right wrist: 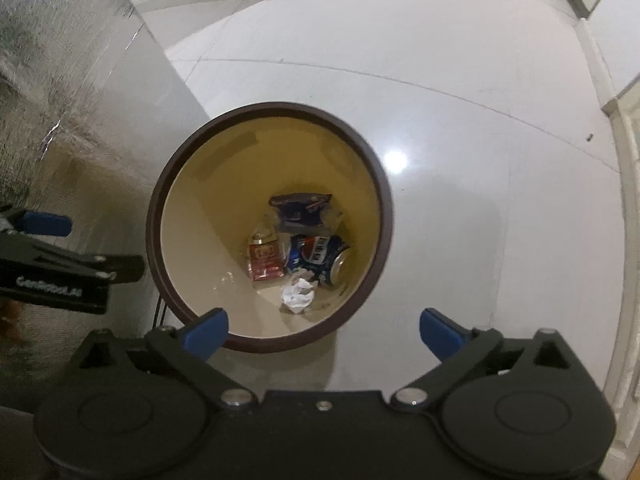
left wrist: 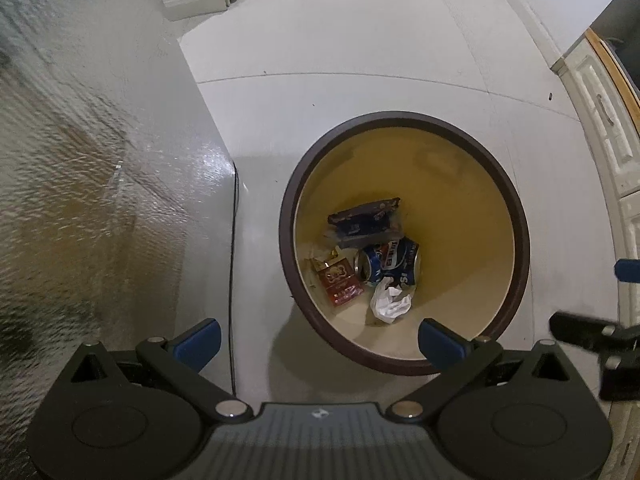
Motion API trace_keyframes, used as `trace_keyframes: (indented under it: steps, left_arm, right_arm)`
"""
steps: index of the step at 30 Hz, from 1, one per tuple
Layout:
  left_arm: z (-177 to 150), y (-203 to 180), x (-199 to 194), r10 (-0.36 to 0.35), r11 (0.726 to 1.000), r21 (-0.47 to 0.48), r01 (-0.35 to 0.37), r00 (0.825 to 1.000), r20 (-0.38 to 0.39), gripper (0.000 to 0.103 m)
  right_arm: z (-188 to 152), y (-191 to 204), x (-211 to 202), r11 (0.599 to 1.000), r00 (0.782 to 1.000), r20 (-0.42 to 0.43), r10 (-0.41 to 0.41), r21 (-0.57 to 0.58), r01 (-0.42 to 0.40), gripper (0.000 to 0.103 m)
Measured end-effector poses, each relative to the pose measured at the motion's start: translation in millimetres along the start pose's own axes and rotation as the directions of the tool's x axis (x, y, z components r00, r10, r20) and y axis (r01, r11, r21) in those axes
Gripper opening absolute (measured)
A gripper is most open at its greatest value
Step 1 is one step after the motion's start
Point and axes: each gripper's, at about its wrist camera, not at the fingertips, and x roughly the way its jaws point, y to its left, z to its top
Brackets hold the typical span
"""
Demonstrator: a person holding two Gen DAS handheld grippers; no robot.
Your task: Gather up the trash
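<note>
A round bin with a dark brown rim [left wrist: 404, 116] [right wrist: 276, 107] and a yellow inside stands on the floor below both grippers. At its bottom lie a crushed blue can [left wrist: 388, 266] [right wrist: 320, 258], a red packet [left wrist: 338, 282] [right wrist: 264, 260], a dark blue wrapper [left wrist: 364, 220] [right wrist: 300, 208] and a crumpled white paper [left wrist: 390, 300] [right wrist: 297, 295]. My left gripper [left wrist: 318, 344] hangs open above the bin's near left rim, with nothing between its blue pads [left wrist: 198, 342]. My right gripper [right wrist: 322, 334] is open over the near rim, jaws wide and empty.
A silvery textured surface [left wrist: 88, 160] [right wrist: 60, 92] with a sharp edge fills the left side, close to the bin. White cabinet fronts [left wrist: 608, 128] line the right. Pale tiled floor [left wrist: 360, 40] [right wrist: 460, 120] surrounds the bin. The other gripper shows at each view's edge [left wrist: 588, 330] [right wrist: 60, 268].
</note>
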Motion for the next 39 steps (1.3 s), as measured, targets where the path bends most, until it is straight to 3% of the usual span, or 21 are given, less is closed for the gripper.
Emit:
trace_keyframes:
  steps: [15,27,33,39]
  left_arm:
    - [-20.9,5.2,-56.9,0.009,1.000,-0.006,-0.009,0.995,0.103,0.103]
    - [-52.5,2.1,-130.6,0.019,1.000,0.006,-0.021,0.974,0.224,0.103]
    - [-65.6,-3.8,-187.1,0.007,1.000,0.003,-0.008,0.943,0.334,0.103]
    - [-82.1,-18.0,-260.0,0.008,1.000,0.015,-0.017,0.877,0.481,0.103]
  right_arm:
    - [-25.7,-8.9,-53.8,0.999,0.996,0.084,-0.014,0.050,0.010,0.103]
    - [-50.0,-11.3,-117.8,0.997,0.981,0.191,0.008,0.070,-0.022,0.103]
    - [-65.6,-13.5,-169.9,0.999,0.954,0.298,-0.001,0.038,-0.011,0.103]
    - [-85.3,-12.3,-226.2,1.000,0.905,0.425,0.006,0.018,-0.015,0.103]
